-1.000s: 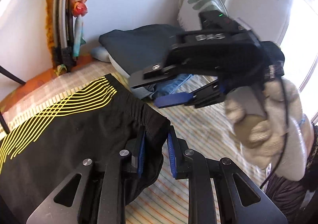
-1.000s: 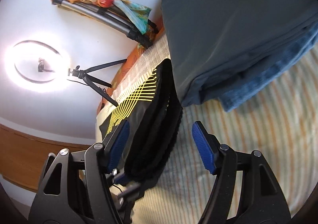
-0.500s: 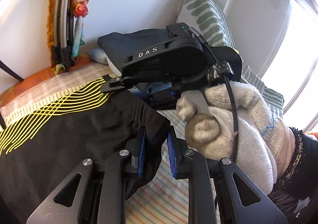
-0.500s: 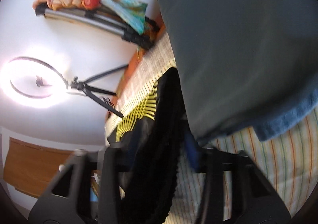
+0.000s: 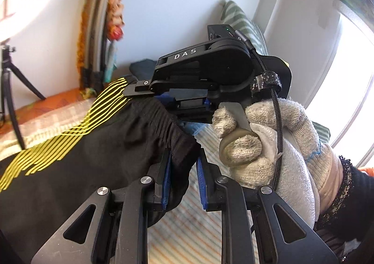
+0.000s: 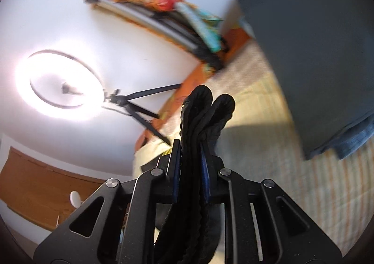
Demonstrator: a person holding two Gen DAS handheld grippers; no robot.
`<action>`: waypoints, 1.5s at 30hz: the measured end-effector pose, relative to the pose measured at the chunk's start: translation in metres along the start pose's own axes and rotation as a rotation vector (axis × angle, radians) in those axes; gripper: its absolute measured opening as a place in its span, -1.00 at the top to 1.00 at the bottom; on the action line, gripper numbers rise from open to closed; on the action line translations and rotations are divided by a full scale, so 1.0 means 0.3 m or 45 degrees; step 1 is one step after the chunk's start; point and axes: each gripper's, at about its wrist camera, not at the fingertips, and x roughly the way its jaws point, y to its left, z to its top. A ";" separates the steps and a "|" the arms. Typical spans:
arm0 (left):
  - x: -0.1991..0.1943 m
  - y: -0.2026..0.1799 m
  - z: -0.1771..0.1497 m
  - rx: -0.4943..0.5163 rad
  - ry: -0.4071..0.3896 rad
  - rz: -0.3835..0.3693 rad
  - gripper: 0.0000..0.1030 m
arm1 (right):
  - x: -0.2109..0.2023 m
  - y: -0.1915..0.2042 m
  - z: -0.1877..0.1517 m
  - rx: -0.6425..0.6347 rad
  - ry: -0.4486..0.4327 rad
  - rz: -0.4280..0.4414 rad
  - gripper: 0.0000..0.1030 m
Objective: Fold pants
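A: Which step is this?

B: The grab at the waistband, I'd say. The pants (image 5: 77, 147) lie on the bed (image 5: 194, 236), near the grey pile (image 6: 311, 41) by the wall. The left gripper (image 5: 183, 176) pinches one waistband corner. The right gripper (image 6: 190, 170), whose jaws have just been closing, now pinches the bunched band further toward the pile.

A: Both clamped, then?

B: Yes, cloth between the pads of each.

A: And next?

B: Probably lift both corners together, keep the band taut, and carry it over the legs away from the pile.
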 end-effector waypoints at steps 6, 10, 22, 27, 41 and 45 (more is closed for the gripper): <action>-0.167 0.064 -0.020 -0.052 -0.082 0.052 0.64 | 0.073 0.193 -0.048 -0.132 0.030 0.028 0.68; -0.278 0.124 -0.060 -0.095 -0.125 0.110 0.64 | 0.164 0.315 -0.101 -0.215 0.083 0.039 0.69; -0.539 0.369 -0.257 -0.361 -0.238 0.254 0.64 | 0.532 0.544 -0.328 -0.393 0.295 -0.029 0.69; -0.598 0.463 -0.341 -0.487 -0.270 0.305 0.64 | 0.694 0.592 -0.402 -0.441 0.364 -0.089 0.69; -0.657 0.651 -0.487 -0.696 -0.153 0.516 0.64 | 1.019 0.638 -0.548 -0.530 0.462 -0.254 0.70; -0.687 0.680 -0.507 -0.743 -0.136 0.593 0.61 | 1.066 0.649 -0.556 -0.540 0.455 -0.285 0.70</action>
